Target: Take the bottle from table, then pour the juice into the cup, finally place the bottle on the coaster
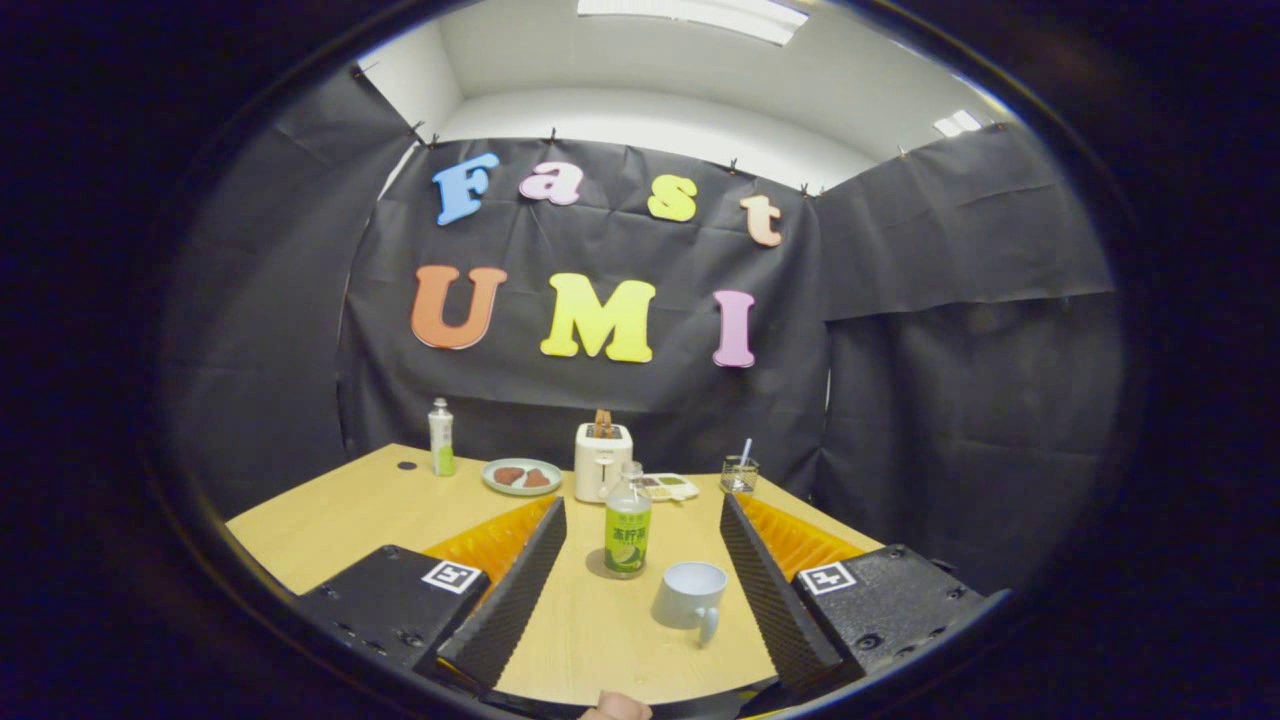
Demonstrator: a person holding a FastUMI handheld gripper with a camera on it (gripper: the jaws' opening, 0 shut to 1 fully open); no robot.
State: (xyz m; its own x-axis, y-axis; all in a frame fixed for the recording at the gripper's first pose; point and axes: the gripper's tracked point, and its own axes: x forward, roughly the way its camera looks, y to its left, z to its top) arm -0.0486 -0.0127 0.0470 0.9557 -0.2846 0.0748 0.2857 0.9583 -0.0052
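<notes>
The gripper is wide open and holds nothing; the bottle stands upright on the table between its fingers, on a round disc that may be the coaster, with the cup just beside it. The grasp should go best low on the bottle's body, approached level and clear of the cup, closing only once both fingers flank it.

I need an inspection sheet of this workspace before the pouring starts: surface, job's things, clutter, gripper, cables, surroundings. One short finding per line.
Surface: light wooden table, dry as far as visible.
Job's things: juice bottle upright between the fingers, standing on a round coaster; cup beside it, nearer the gripper, looks empty.
Clutter: toaster, plate with food, small tray, wire holder, second bottle, all beyond the juice bottle.
Gripper: gripper open, fingers apart on either side of bottle and cup, touching neither.
Cables: nothing seen.
Surroundings: black cloth wall, white ceiling above.
</notes>
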